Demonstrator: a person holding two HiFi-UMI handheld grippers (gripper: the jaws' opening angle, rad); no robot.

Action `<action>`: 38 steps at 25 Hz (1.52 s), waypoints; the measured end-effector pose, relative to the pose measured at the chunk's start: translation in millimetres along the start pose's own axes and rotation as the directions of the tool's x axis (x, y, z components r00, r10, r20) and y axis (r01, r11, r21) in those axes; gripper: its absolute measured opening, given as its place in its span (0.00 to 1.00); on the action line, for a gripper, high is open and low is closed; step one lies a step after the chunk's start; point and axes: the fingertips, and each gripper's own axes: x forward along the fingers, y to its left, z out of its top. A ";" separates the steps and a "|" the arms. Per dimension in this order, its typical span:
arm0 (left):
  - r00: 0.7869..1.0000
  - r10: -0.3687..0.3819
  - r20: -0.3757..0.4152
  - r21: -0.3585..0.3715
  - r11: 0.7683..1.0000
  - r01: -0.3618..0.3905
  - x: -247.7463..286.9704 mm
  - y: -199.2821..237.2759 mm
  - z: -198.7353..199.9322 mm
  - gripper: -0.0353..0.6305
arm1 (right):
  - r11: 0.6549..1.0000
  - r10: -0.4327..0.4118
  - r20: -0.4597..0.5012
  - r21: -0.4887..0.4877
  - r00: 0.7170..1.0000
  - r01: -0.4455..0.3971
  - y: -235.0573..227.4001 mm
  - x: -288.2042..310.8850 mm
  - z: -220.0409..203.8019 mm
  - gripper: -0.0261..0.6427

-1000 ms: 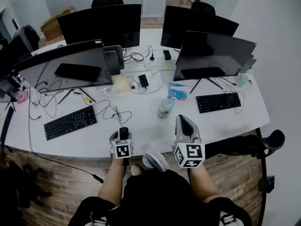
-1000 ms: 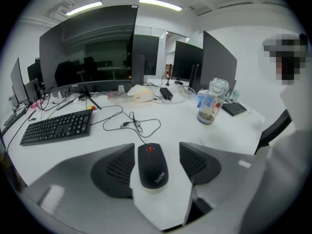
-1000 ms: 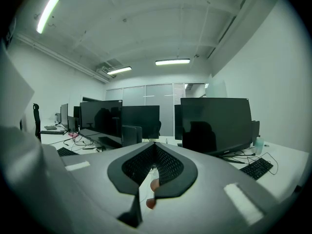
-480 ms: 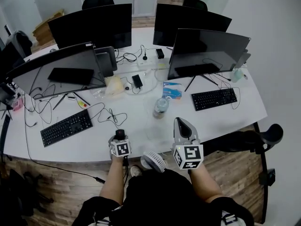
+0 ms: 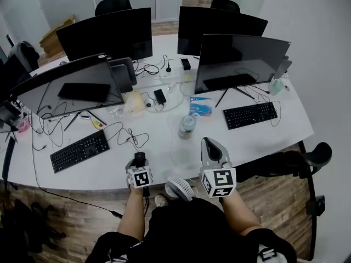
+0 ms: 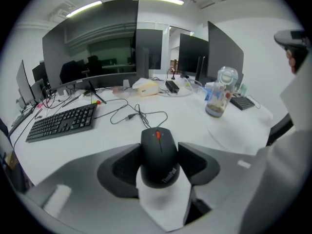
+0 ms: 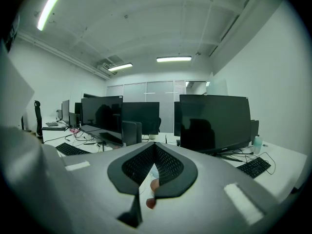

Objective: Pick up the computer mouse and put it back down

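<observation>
Over the white counter [image 5: 109, 166], your right claw [image 7: 155, 149] hangs pinched together, empty. Your left claw [image 6: 157, 165] has just been closing and now grips the sides of the black mouse [image 6: 159, 147], which sits near the counter's front edge.

white desk [image 5: 258, 138] with dark monitors [image 5: 104, 34], two keyboards [image 5: 80, 150], clear bottle [image 5: 187, 126]

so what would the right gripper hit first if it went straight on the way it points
Most likely the plastic bottle on the desk, glimpsed past the shut jaws of the right gripper; depth is unclear, it might miss.
</observation>
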 end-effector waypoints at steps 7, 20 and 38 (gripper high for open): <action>0.991 0.022 0.131 -0.028 0.999 -0.018 -48.8 7.3 47.0 0.49 | 0.999 0.037 0.020 0.009 0.999 -0.037 11.8 3.9 5.3 0.04; 0.910 0.089 0.404 -0.051 0.996 -0.075 -162.5 33.8 136.0 0.49 | 0.991 0.119 0.054 0.047 0.991 -0.121 40.3 20.1 12.1 0.04; 0.803 0.134 0.581 -0.056 0.991 -0.124 -241.7 38.8 195.4 0.49 | 0.980 0.174 0.099 0.075 0.980 -0.182 54.5 38.1 26.4 0.04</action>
